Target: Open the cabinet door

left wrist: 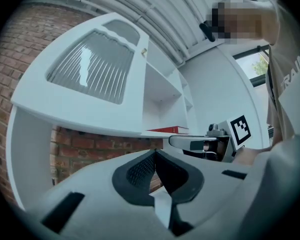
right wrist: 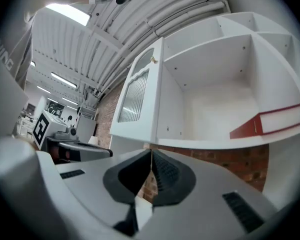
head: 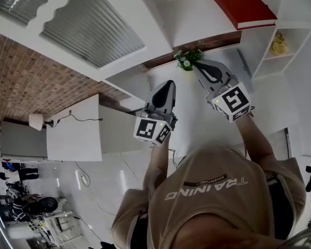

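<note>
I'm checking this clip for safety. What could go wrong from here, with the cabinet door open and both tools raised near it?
The open cabinet door juts out beside the left tool; a sideways swing might hit its ribbed pane. The red book sits at the front edge of the shelf near the shut right tool; a lift could knock it off.

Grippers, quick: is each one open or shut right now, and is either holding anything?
Left gripper: shut, jaws together, nothing between them.
Right gripper: shut, jaws together, nothing held.
</note>
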The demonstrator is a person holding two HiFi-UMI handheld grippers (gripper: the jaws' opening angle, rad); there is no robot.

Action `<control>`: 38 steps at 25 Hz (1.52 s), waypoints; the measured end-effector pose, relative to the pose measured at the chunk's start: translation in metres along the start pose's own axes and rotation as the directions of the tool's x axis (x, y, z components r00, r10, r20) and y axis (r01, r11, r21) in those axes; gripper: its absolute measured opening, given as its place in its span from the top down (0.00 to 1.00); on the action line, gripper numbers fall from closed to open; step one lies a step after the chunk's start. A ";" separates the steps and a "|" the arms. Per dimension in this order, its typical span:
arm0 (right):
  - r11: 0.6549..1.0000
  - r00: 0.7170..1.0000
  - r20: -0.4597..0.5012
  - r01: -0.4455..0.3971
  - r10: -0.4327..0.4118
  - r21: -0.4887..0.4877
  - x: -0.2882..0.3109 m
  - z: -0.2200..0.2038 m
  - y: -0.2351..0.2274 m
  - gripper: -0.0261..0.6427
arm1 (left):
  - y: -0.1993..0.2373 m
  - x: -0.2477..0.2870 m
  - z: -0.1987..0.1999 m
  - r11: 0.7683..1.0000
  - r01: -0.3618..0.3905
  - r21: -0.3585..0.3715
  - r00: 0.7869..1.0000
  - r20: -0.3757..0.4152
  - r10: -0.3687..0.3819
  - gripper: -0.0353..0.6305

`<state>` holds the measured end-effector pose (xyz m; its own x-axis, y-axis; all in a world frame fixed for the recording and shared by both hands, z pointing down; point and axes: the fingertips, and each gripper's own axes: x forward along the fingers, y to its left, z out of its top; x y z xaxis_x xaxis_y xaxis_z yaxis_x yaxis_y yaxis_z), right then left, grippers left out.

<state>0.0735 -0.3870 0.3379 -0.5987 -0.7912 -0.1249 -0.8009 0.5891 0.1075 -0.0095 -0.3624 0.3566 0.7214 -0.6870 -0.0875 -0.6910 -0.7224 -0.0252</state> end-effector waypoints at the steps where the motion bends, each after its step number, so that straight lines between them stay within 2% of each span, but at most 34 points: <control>1: 1.000 1.000 0.000 0.008 -0.008 -0.010 0.003 0.005 0.000 0.94 | 0.003 0.000 0.004 1.000 -0.003 0.004 1.000 -0.003 0.003 0.94; 11: 1.000 0.999 0.043 0.003 -0.002 -0.023 0.032 0.044 0.003 0.94 | 0.023 -0.001 0.041 0.999 0.018 0.041 1.000 0.024 -0.019 0.94; 16: 0.998 0.999 0.024 -0.044 0.043 0.052 0.051 0.048 -0.001 0.94 | 0.031 -0.011 0.050 0.998 0.023 0.056 0.999 0.034 -0.025 0.94; 22: 0.997 0.999 -0.022 -0.047 0.049 0.066 0.063 0.039 -0.004 0.93 | 0.043 -0.025 0.040 1.000 0.003 0.013 1.000 0.031 -0.003 0.94; 23: 0.995 0.997 -0.030 -0.063 0.065 0.075 0.065 0.038 -0.002 0.91 | 0.044 -0.024 0.038 1.000 0.006 -0.001 0.999 0.031 -0.006 0.94; 25: 0.991 0.994 -0.040 -0.094 0.098 0.093 0.073 0.037 0.001 0.76 | 0.045 -0.024 0.036 1.000 0.016 -0.017 0.999 0.035 -0.015 0.94; 34: 0.997 0.994 -0.077 -0.070 0.074 0.044 0.092 0.034 0.002 0.76 | 0.058 -0.024 0.027 0.999 0.022 -0.033 0.999 0.028 -0.021 0.94; 38: 0.999 0.994 -0.099 -0.034 0.038 0.039 0.091 0.034 0.006 0.76 | 0.067 -0.020 0.014 0.997 0.012 -0.074 1.000 0.023 -0.011 0.94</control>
<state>0.0140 -0.4498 0.2935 -0.6246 -0.7806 -0.0229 -0.7798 0.6217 0.0737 -0.0710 -0.3960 0.3424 0.7276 -0.6771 -0.1100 -0.6767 -0.7348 0.0474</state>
